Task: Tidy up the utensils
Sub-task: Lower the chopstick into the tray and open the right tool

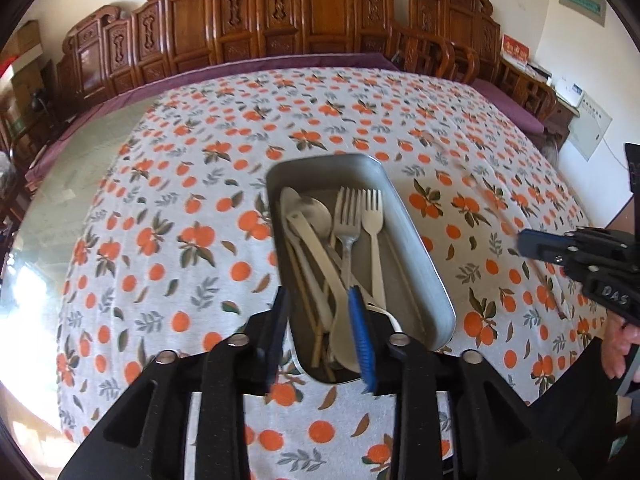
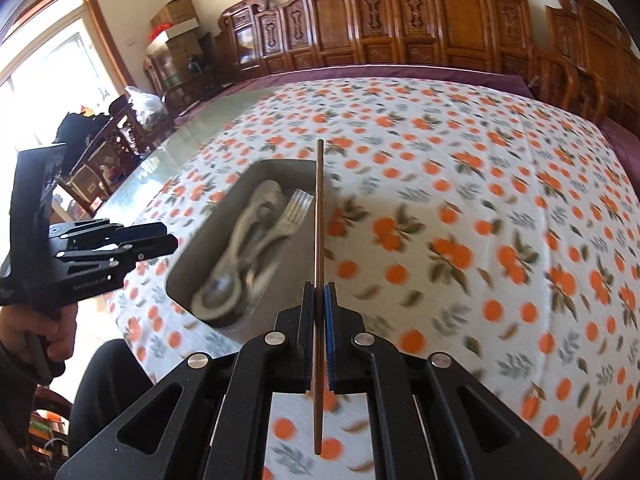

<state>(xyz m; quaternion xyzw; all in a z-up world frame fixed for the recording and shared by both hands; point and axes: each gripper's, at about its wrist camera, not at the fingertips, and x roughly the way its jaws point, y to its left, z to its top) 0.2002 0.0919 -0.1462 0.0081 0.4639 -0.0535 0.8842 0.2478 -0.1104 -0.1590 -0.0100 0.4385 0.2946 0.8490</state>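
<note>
Wooden chopstick (image 2: 319, 240) clamped in right tool (image 2: 319, 292), pointing away lengthwise; left tool (image 1: 320, 300) open, empty.

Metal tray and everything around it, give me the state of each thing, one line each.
Metal tray: flat on the tablecloth, holding utensils.
Two forks: lying in the tray, tines pointing away from the left wrist camera.
Spoons: lying in the tray, left of the forks.
Chopstick: lifted, clamped in the right gripper.
Right gripper: shut on the chopstick.
Left gripper: open, empty, hovering over the tray's near end.
Tablecloth: spread flat.
</note>
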